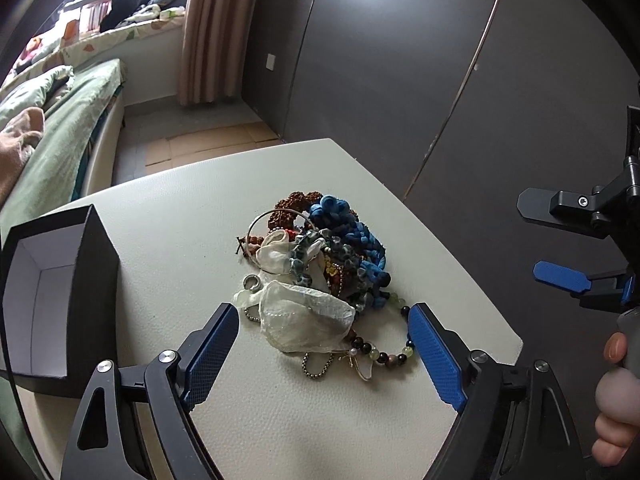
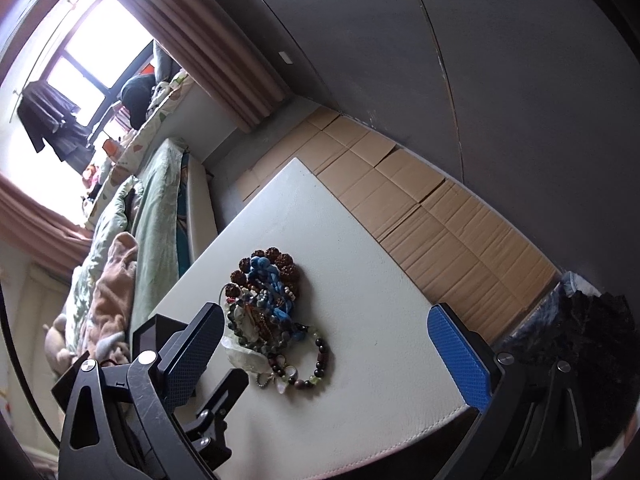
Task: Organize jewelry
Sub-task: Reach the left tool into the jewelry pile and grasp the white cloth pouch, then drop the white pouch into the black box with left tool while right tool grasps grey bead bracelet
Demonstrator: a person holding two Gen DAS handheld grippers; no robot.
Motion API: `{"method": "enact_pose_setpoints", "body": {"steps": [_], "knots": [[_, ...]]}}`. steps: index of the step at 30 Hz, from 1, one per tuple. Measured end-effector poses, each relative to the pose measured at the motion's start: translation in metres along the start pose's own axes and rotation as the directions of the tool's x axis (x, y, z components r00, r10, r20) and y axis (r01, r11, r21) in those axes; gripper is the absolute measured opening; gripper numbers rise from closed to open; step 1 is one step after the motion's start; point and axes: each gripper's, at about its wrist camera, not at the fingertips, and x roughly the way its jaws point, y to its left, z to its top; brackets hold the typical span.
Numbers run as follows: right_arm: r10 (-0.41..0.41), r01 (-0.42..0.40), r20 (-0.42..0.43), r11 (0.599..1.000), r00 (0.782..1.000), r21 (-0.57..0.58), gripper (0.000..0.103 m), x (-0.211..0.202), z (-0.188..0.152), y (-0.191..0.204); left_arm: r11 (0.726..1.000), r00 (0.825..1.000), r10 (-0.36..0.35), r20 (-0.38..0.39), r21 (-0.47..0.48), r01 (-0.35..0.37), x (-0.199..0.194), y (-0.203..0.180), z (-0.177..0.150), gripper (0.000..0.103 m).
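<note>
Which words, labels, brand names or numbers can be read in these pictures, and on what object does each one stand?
None can be read.
black box: no lettering on the faces shown.
white table: plain.
books on the window sill: any print is too small and blurred.

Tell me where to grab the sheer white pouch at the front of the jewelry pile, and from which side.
Probably the pouch's puffed near end, coming down from above on the camera side. That bulge lies at the pile's front edge, clear of the blue knotted cord, and already sits between the open left gripper's fingers. Its far end tucks under beads, so pinching there risks dragging strands along.
</note>
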Motion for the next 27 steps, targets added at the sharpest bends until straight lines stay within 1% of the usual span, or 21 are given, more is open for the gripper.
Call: {"method": "enact_pose_setpoints", "body": {"steps": [4,5,6,7,8,9,10,12,15,17,19,21,23,27], "knots": [[0.011,-0.011,0.001,1.0,1.0,-0.003,0.103,0.002,0.004,0.0,1.0,1.0,0.013,-0.01,0.003,-0.013,0.014,-0.002,0.002,0.087],[0.006,-0.006,0.003,1.0,1.0,-0.006,0.103,0.002,0.004,0.0,1.0,1.0,0.013,-0.012,0.004,-0.013,0.016,-0.002,0.002,0.082],[0.002,-0.002,0.002,1.0,1.0,-0.006,0.103,0.003,0.004,-0.001,1.0,1.0,0.015,-0.014,0.006,-0.015,0.019,-0.003,0.002,0.073],[-0.003,0.003,-0.006,1.0,1.0,-0.002,0.103,0.005,0.004,-0.003,1.0,1.0,0.022,-0.017,0.008,-0.022,0.021,-0.003,0.001,0.068],[-0.006,0.006,-0.016,1.0,1.0,0.004,0.103,0.008,0.005,-0.004,0.999,0.999,0.034,-0.024,0.014,-0.034,0.024,-0.003,0.001,0.054],[-0.003,0.004,-0.024,1.0,1.0,0.013,0.103,0.01,0.005,-0.006,0.999,0.999,0.04,-0.031,0.018,-0.04,0.026,-0.002,0.0,0.036],[-0.001,0.001,-0.031,1.0,1.0,0.021,0.103,0.012,0.005,-0.008,0.999,0.998,0.044,-0.04,0.017,-0.044,0.028,-0.001,0.0,0.027],[0.001,0.001,-0.041,1.0,0.999,0.027,0.103,0.015,0.005,-0.009,1.0,0.999,0.028,-0.045,0.0,-0.028,0.027,0.002,-0.001,0.013],[0.002,-0.001,-0.054,1.0,0.999,0.015,0.1,0.02,0.004,-0.008,1.0,1.0,0.007,-0.022,-0.014,-0.008,0.016,0.005,0.001,0.011],[0.009,-0.008,-0.07,1.0,0.998,0.007,0.091,0.024,0.003,-0.007,1.0,1.0,0.003,-0.007,-0.022,-0.003,0.009,0.007,0.003,0.011],[0.009,-0.009,-0.091,1.0,0.996,0.0,0.085,0.03,0.001,-0.006,0.999,1.0,-0.012,-0.002,-0.043,0.012,0.002,0.011,0.004,0.011],[0.011,-0.011,-0.109,1.0,0.994,-0.003,0.085,0.034,-0.001,-0.005,0.997,1.0,-0.028,-0.01,-0.07,0.028,-0.001,0.016,0.005,0.011],[0.006,-0.008,-0.119,1.0,0.993,-0.011,0.084,0.038,-0.003,-0.003,0.995,0.998,-0.043,-0.039,-0.091,0.039,0.002,0.021,0.006,0.011],[-0.009,0.006,-0.132,1.0,0.991,-0.029,0.085,0.042,-0.006,0.001,0.994,0.996,-0.022,-0.082,-0.104,0.014,0.009,0.027,0.002,0.011]]}}
